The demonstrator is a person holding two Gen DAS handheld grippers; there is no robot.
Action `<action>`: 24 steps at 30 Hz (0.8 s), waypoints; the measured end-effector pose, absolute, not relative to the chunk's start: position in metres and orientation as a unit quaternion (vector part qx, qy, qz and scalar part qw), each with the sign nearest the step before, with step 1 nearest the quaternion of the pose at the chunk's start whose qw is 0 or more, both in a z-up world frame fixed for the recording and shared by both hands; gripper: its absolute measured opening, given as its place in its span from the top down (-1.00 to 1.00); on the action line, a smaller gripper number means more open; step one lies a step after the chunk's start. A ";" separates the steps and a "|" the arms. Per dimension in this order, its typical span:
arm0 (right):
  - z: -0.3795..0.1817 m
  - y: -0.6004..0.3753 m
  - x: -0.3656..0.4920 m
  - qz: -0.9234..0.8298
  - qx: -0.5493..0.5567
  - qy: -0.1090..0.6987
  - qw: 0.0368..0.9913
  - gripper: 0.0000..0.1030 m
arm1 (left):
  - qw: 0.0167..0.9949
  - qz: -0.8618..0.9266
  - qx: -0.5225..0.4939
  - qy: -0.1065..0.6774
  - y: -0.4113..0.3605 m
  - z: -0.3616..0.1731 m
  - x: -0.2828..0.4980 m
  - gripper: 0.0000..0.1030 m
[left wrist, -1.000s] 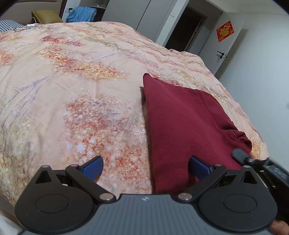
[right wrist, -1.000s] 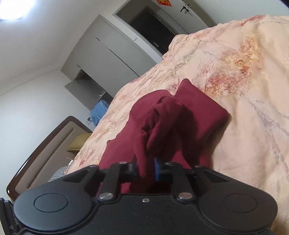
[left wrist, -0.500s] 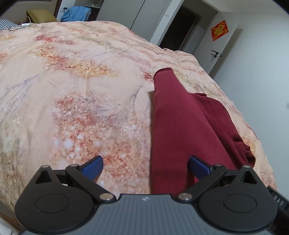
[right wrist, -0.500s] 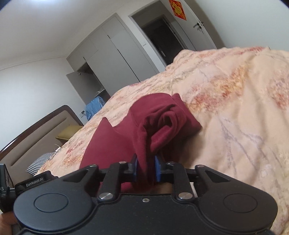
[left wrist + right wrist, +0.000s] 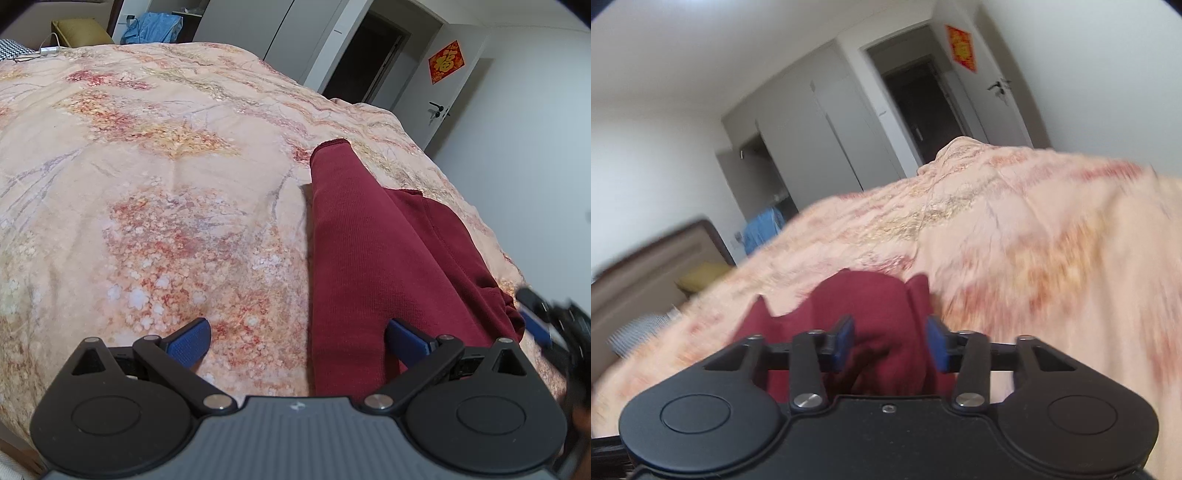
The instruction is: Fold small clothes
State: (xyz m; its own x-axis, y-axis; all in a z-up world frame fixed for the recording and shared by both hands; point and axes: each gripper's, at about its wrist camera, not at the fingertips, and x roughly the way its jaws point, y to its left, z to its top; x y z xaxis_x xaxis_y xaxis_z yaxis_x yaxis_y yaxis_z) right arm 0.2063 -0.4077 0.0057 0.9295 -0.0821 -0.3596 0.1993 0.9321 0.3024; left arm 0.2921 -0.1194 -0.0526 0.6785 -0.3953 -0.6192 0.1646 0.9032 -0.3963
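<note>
now both the left gripper (image 5: 297, 341) and right gripper (image 5: 890, 343) gape over the maroon garment (image 5: 373, 258).

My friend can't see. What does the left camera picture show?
A dark red knit garment lies partly folded on a peach floral bedspread. The left tool hovers open over its near edge, and the right tool blurs at the side.

Even, soft indoor light, moderately bright; no glare. Left wrist view sharp, w/ fisheye bending and dark corners at edges. Right wrist view motion-blurred, esp. bedspread (image 5: 1052, 236) right of the tongs; doorway (image 5: 919, 107) beyond them dark.
</note>
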 end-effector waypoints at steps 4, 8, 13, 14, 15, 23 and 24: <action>0.004 -0.418 0.258 -0.050 0.144 0.229 0.962 0.28 | 0.902 -0.155 -0.155 0.372 -0.120 -0.052 0.294 -1.00; 0.004 -0.415 0.280 -0.041 0.113 0.246 0.962 0.89 | 0.901 -0.157 -0.154 0.373 -0.120 -0.051 0.296 -1.00; 0.034 -0.409 0.282 -0.043 0.054 0.174 0.982 0.91 | 0.904 -0.156 -0.169 0.361 -0.119 -0.048 0.296 -1.00; 0.040 -0.412 0.283 -0.046 0.058 0.165 0.984 0.91 | 0.904 -0.157 -0.173 0.358 -0.119 -0.047 0.296 -1.00; 0.042 -0.416 0.284 -0.047 0.066 0.161 0.984 0.91 | 0.904 -0.158 -0.175 0.357 -0.120 -0.047 0.296 -1.00; 0.012 -0.431 0.279 -0.059 0.093 0.209 0.972 0.49 | 0.904 -0.157 -0.158 0.365 -0.126 -0.050 0.296 -1.00; 0.010 -0.432 0.272 -0.059 0.101 0.207 0.971 0.40 | 0.903 -0.157 -0.160 0.366 -0.126 -0.050 0.297 -1.00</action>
State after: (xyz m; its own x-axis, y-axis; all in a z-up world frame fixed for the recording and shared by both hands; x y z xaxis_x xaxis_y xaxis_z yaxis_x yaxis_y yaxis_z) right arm 0.2717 -0.4323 0.0104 0.9071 -0.0736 -0.4145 0.1571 0.9726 0.1711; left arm 0.2966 -0.1257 -0.0501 0.6829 -0.4012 -0.6105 0.1666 0.8992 -0.4046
